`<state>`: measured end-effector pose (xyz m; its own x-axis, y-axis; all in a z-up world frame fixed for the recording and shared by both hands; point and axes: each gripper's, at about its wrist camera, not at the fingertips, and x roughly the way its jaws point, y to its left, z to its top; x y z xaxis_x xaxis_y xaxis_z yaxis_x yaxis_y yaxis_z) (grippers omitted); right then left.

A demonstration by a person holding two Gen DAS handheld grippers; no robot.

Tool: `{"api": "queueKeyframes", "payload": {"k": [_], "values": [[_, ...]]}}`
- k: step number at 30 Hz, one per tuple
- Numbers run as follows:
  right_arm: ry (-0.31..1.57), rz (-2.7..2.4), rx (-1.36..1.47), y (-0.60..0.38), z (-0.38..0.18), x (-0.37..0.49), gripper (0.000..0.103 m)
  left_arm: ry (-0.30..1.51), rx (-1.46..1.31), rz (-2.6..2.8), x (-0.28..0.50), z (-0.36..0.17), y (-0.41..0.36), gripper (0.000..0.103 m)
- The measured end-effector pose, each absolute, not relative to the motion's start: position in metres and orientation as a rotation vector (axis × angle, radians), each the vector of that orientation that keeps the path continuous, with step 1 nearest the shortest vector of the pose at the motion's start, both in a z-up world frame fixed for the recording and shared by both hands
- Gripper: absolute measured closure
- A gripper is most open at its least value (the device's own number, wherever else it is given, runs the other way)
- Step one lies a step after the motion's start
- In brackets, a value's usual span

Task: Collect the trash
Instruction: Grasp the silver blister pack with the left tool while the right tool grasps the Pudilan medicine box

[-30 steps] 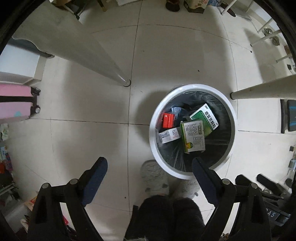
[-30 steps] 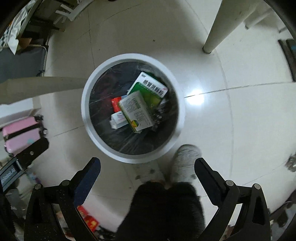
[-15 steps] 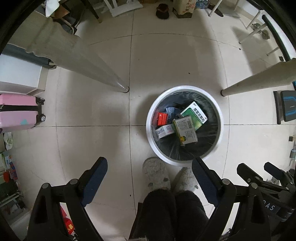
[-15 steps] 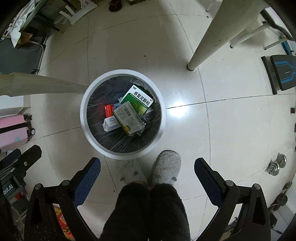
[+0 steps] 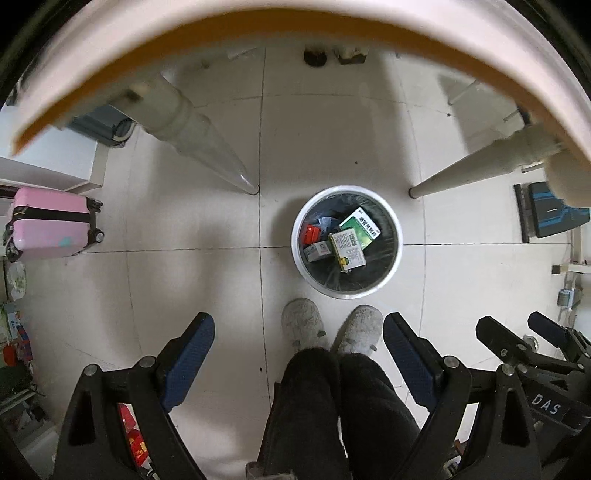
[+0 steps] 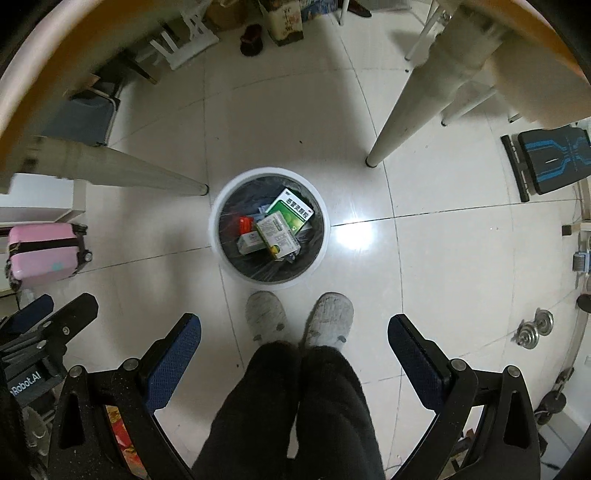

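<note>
Both hand-held grippers wide open and empty, high above the bin.

Straight below and ahead of left hand-held gripper (image 5: 297,350) and right hand-held gripper (image 6: 293,341): round white trash bin (image 6: 215,236) on glossy floor tiles, black-lined, holding flat cardboard medicine boxes (image 6: 282,227). Neither arm clearly nearer. Blurred pale tabletop (image 5: 295,33) edge overhead; slippered feet (image 6: 299,317) just beside the bin.

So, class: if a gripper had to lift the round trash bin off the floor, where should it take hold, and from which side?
Grip the white rim of the trash bin from above, one finger inside and one outside. The mouth faces up and its round body looks too wide to span; the near side, by the slippers, seems least blocked.
</note>
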<state>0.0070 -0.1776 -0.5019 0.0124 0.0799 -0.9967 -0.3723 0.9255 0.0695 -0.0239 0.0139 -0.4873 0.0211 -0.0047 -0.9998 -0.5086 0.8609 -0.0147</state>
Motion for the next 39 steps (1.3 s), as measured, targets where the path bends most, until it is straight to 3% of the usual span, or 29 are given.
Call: {"api": "queueKeyframes", "payload": {"k": [9, 18, 23, 27, 36, 39], "values": [[1.438, 0.371, -0.145, -0.172, -0.366, 0.028, 0.001, 1.42, -0.488, 0.488, -0.011, -0.401, 0.047, 0.01], [1.281, 0.292, -0.142, -0.17, -0.263, 0.17, 0.001, 1.355, -0.619, 0.555, 0.087, -0.361, 0.081, 0.01], [1.238, 0.322, -0.187, -0.158, -0.245, 0.271, 0.001, 1.331, -0.85, 0.552, 0.156, -0.365, 0.081, 0.01], [1.252, 0.4, -0.233, -0.137, -0.247, 0.367, 0.025, 1.349, -1.07, 0.54, 0.224, -0.388, 0.061, 0.011], [1.325, 0.501, -0.26, -0.092, -0.269, 0.527, 0.025, 1.355, -1.324, 0.77, 0.301, -0.423, 0.031, 0.013], [1.317, 0.52, -0.263, -0.069, -0.273, 0.565, 0.025, 1.349, -1.278, 0.91, 0.306, -0.418, 0.033, 0.036]]}}
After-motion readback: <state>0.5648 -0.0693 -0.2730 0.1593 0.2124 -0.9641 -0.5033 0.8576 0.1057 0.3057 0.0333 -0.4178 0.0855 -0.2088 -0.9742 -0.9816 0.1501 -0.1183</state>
